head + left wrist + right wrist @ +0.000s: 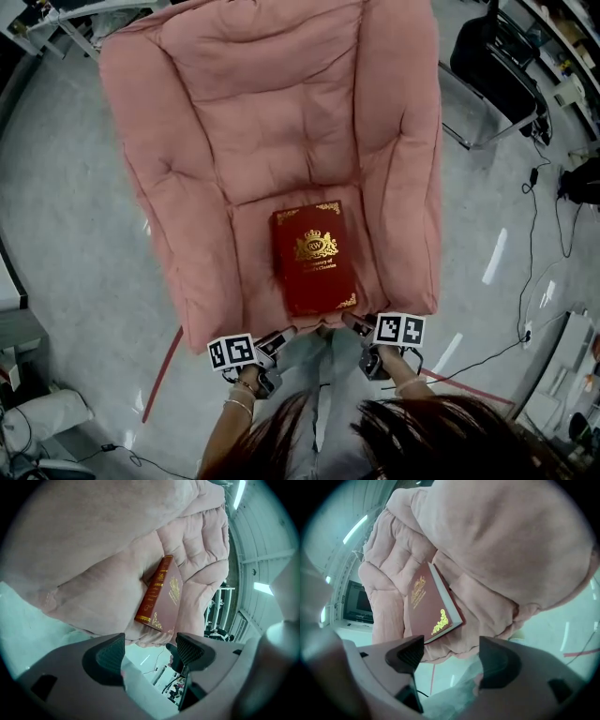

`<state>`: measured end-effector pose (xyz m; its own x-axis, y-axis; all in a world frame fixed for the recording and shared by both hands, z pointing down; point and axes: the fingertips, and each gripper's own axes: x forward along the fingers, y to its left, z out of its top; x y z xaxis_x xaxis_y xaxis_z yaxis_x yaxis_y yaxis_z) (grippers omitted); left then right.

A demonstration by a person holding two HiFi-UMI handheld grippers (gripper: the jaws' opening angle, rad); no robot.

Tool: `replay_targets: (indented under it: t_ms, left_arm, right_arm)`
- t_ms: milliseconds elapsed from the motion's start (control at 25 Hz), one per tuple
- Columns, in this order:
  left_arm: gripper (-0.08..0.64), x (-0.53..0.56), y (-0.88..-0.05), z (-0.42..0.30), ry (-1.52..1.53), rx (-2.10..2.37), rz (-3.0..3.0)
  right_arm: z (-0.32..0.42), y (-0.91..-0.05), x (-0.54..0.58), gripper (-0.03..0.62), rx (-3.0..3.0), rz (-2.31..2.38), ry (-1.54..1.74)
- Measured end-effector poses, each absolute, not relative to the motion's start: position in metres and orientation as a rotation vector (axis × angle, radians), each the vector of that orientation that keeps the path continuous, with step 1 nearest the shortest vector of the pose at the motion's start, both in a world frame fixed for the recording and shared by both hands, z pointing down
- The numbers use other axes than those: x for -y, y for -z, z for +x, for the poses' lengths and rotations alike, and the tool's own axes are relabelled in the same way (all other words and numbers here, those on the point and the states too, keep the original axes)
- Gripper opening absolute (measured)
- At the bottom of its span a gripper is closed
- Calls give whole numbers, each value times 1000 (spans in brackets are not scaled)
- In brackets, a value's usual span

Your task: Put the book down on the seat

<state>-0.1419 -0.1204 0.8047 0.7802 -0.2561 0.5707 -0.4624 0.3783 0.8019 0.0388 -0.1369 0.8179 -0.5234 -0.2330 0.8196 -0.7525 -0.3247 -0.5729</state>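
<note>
The red book is laid flat on the pink armchair seat, fully supported, so the left tool and right tool are held just clear, jaws apart and empty.

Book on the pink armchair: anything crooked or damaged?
Nothing stands out. The red book lies closed and flat on the armchair seat, cover up, with no visible damage. The left gripper and right gripper hang open, off it.
</note>
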Motion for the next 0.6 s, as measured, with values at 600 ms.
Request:
replay_targets:
  t_ms: [600]
  left_arm:
    - [254, 76, -773, -137, -48, 810, 1159]
  right_arm:
    - [30, -768, 95, 354, 1637, 1040, -1869]
